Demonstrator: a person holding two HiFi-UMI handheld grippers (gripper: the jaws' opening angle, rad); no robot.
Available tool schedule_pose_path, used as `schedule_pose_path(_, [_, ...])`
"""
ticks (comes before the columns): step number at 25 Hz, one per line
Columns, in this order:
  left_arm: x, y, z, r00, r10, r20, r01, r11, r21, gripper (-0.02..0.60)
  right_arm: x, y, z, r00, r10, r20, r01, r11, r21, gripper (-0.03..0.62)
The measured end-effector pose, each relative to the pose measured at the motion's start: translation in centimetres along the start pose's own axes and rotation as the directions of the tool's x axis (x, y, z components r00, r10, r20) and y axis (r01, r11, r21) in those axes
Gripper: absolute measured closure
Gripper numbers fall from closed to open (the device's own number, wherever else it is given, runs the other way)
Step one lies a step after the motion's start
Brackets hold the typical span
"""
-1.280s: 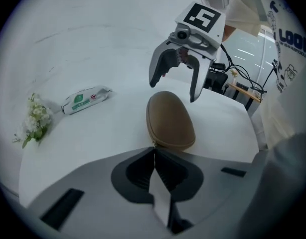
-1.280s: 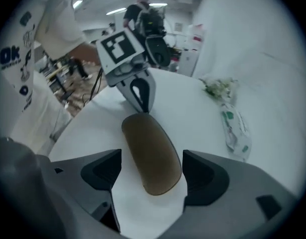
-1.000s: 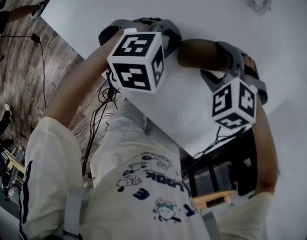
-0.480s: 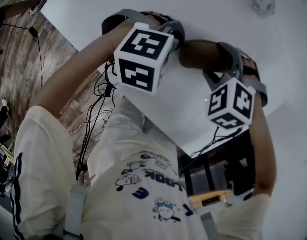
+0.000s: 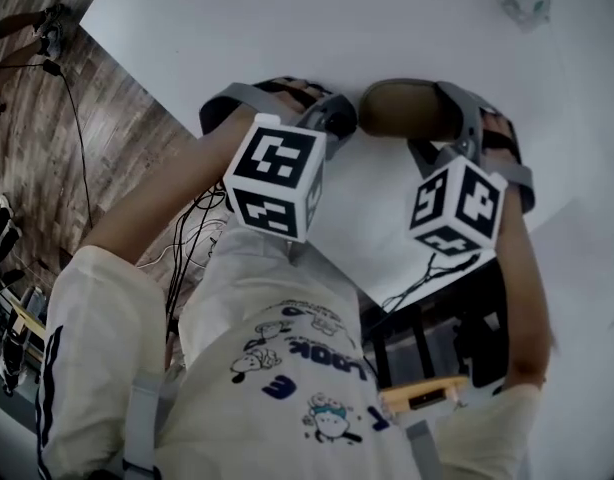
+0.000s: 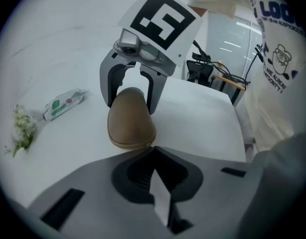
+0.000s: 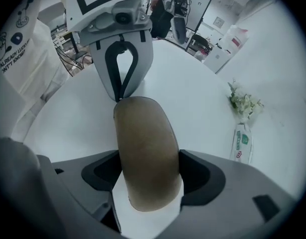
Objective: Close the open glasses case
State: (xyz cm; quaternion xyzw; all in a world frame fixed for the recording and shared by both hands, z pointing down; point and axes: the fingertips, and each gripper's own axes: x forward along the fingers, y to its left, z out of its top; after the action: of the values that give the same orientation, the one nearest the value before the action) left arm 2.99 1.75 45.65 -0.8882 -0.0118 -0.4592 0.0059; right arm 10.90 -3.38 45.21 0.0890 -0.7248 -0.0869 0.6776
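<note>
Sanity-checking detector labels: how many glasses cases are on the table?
1. The brown glasses case lies on the white table, clamped in the right tongs, with the shut left tongs at its other end. None seems hidden.

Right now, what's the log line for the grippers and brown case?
glasses case: looks closed, on table | right gripper: jaws clamped on case | left gripper: jaws shut, tips by case's end

Left gripper (image 6: 152, 151): jaws shut together, nothing between them, tips right at end of glasses case (image 7: 145, 153), contact unclear. Angled steeply down.
Right gripper (image 7: 148, 173): jaws clamped on both sides of case, pointing almost straight down.
Left forearm (image 5: 157, 203) and right forearm (image 5: 522, 288) both reach forward. Grippers face each other, close together, marker cubes toward the person.
</note>
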Motion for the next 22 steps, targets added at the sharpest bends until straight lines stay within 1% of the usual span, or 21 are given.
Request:
schedule_pose_path(3, [0.0, -1.1, 1.2, 1.0, -0.009, 0.019, 0.01, 0.998, -0.06, 0.581, -0.6, 0.2, -0.5, 1.0, -0.026, -0.014, 0.026, 1.0, -0.018, 0.241])
schedule_pose_path(6, [0.2, -1.7, 2.1, 1.0, 0.005, 0.016, -0.003, 0.997, -0.081, 0.581, -1.1, -0.1, -0.7, 0.999, -0.038, -0.022, 0.037, 0.999, -0.024, 0.241])
schedule_pose_path(8, [0.6, -1.8, 2.1, 1.0, 0.021, 0.014, -0.019, 0.993, -0.118, 0.581, -0.9, -0.1, -0.6, 0.999, -0.047, -0.026, 0.046, 0.998, -0.031, 0.241])
schedule_pose_path(10, [1.1, -1.6, 1.5, 0.998, 0.051, 0.027, -0.045, 0.98, -0.193, 0.58, -0.4, 0.2, -0.3, 0.998, -0.061, -0.019, 0.06, 0.998, -0.036, 0.24])
schedule_pose_path(12, [1.4, -1.1, 0.9, 0.993, 0.109, 0.045, -0.091, 0.952, -0.291, 0.58, 0.1, 0.4, -0.1, 0.997, -0.077, 0.014, 0.077, 0.997, -0.012, 0.24])
schedule_pose_path(14, [1.9, -0.7, 0.4, 0.986, 0.16, 0.046, -0.133, 0.922, -0.363, 0.58, 0.2, 0.8, -0.3, 0.993, -0.094, 0.067, 0.089, 0.994, 0.064, 0.238])
schedule_pose_path(17, [2.2, -0.9, 0.5, 0.983, 0.178, 0.046, -0.143, 0.898, -0.416, 0.58, -1.4, 0.8, -0.7, 0.984, -0.122, 0.132, 0.092, 0.972, 0.215, 0.238])
schedule_pose_path(20, [0.9, -0.2, 0.6, 0.978, 0.205, 0.032, -0.17, 0.879, -0.447, 0.58, -5.4, -0.9, 0.1, 0.962, -0.184, 0.2, 0.102, 0.927, 0.361, 0.238])
schedule_pose_path(21, [0.4, -0.1, 0.4, 0.976, 0.216, 0.02, -0.183, 0.868, -0.461, 0.58, -6.9, -1.5, 0.4, 0.952, -0.207, 0.223, 0.1, 0.905, 0.414, 0.238])
schedule_pose_path(22, [0.1, -0.1, 0.1, 0.974, 0.225, 0.008, -0.194, 0.857, -0.478, 0.578, -8.1, -1.9, 0.6, 0.939, -0.236, 0.25, 0.091, 0.871, 0.483, 0.24])
